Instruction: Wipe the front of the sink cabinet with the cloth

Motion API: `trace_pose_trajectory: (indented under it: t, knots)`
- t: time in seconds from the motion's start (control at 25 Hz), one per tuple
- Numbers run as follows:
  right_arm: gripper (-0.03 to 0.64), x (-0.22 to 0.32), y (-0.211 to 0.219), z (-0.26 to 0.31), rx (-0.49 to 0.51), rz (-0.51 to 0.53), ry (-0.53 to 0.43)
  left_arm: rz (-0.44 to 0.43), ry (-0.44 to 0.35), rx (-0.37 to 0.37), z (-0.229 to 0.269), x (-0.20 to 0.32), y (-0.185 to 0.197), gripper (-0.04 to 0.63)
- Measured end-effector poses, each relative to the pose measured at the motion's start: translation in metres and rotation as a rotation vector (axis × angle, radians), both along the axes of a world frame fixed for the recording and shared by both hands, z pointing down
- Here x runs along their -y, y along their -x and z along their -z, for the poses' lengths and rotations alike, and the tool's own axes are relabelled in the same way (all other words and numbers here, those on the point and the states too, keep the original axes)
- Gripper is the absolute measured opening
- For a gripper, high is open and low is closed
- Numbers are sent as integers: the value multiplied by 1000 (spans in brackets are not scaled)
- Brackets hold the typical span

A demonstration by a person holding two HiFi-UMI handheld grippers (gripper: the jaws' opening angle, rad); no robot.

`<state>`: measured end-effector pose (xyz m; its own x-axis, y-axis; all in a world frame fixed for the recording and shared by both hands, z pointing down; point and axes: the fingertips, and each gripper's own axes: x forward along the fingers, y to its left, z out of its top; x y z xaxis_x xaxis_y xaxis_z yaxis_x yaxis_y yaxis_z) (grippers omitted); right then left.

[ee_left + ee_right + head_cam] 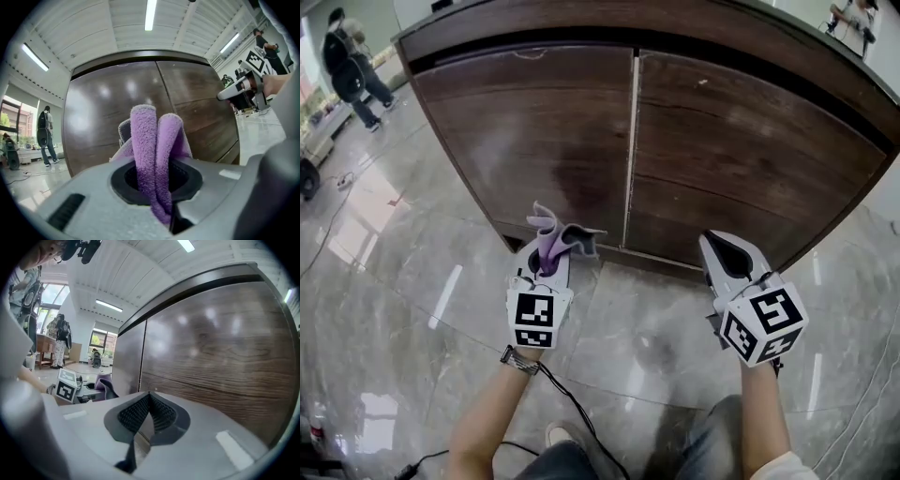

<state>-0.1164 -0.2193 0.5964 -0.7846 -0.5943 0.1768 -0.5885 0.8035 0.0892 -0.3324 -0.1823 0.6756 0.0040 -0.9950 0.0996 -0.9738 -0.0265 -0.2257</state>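
Gripping the purple cloth (561, 234), your left gripper (546, 258) holds it bunched ahead of its jaws, near the sink cabinet's left door (544, 131); your right gripper (722, 248) sits closed, empty.

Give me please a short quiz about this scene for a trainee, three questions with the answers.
1. True or false: the left hand-held gripper is shut on the purple cloth.
2. The right hand-held gripper is: A) open and empty; B) shut and empty; C) shut on a sponge.
3. How many doors does the cabinet front show?
Key: 1 true; 2 B; 3 two.
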Motion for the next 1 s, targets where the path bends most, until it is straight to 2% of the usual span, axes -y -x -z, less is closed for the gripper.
trace_pose_trajectory:
  t: [0.2,0.32,0.44,0.6,0.84,1.0]
  knots:
    - [6,-8,-18,18,17,24,-19,-52,-73,-18,41,6,-54,51]
    - [6,-11,-30,30,26,28,-28,-68,-101,6,62,7,-76,51]
    - [6,-8,-46,43,40,21,-30,-72,-88,40,73,9,-91,51]
    - [6,2,-69,65,60,-35,-31,-80,-84,32,94,7,-111,51]
    - [6,-5,-78,115,29,-16,-50,-136,-70,6,144,-15,-138,51]
    - [6,-11,-79,169,42,11,-38,-100,-23,42,195,-21,-141,49]
